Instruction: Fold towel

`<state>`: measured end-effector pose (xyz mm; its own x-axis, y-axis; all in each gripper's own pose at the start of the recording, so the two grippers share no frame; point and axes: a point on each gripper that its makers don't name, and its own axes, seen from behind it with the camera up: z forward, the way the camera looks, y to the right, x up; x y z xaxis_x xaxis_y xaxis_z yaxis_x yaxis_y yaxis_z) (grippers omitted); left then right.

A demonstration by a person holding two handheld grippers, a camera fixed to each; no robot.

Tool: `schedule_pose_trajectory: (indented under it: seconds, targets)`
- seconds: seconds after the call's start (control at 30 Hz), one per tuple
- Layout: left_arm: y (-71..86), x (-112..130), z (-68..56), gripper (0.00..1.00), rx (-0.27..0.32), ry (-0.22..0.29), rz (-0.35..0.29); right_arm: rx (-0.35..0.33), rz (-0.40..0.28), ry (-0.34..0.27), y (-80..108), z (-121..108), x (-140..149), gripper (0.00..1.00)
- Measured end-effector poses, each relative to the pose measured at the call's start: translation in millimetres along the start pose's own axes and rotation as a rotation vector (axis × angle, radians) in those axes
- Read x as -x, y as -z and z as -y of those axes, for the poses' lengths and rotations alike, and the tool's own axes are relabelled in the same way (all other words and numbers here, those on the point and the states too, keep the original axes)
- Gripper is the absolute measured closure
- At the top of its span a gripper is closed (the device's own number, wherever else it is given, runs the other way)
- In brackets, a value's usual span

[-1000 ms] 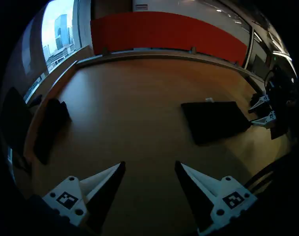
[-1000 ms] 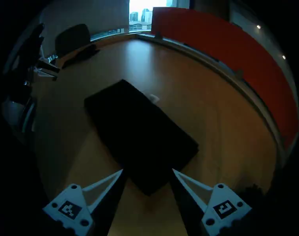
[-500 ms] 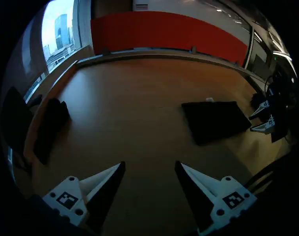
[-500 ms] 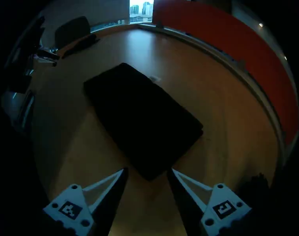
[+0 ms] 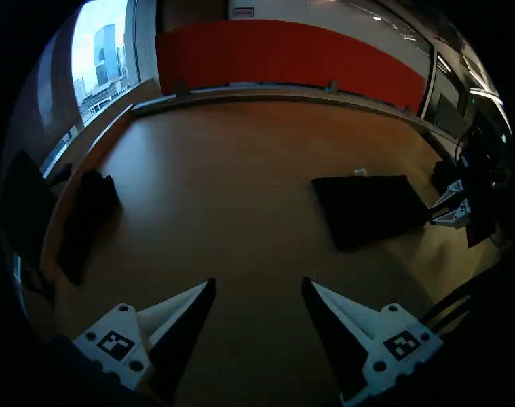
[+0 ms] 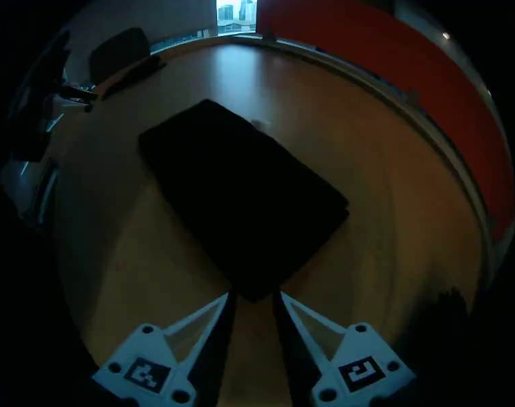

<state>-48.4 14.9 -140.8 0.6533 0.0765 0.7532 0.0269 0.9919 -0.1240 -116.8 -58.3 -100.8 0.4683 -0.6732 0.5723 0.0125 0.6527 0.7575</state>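
At the right tongs' (image 6: 252, 298) tips, narrowly parted and empty, lies one corner of the single towel (image 6: 243, 197) on the tabletop (image 6: 386, 203); left gripper view shows both tongs, left tongs (image 5: 257, 281) wide open, empty.

Your left gripper (image 5: 257, 281) and right gripper (image 6: 252, 294) are showing white wedge fingers (image 5: 165, 313), dark inside, each wearing a black-and-white square marker (image 5: 116, 344).

Towel (image 6: 240, 197): black matt cloth. Table (image 5: 223, 176): smooth wood w/ soft sheen. Left gripper (image 5: 257, 281): white matt plastic, black inner faces.
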Motion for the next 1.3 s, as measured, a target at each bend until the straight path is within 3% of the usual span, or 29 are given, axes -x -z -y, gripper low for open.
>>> schedule_pose_trajectory:
  seconds: [0.43,0.8,1.3]
  targets:
    - [-0.2,1,0.0,0.07,-0.001,0.000,0.002,-0.006,-0.004,-0.015,-1.7,2,-2,0.96]
    - [-2.0,0,-0.5,0.07,0.005,0.000,0.002,0.016,-0.048,0.016,5.4,-3,-21,0.96]
    - [-0.5,-5,4.6,0.07,0.006,0.006,-0.012,0.054,-0.198,0.108,30.9,-6,-107,0.95]
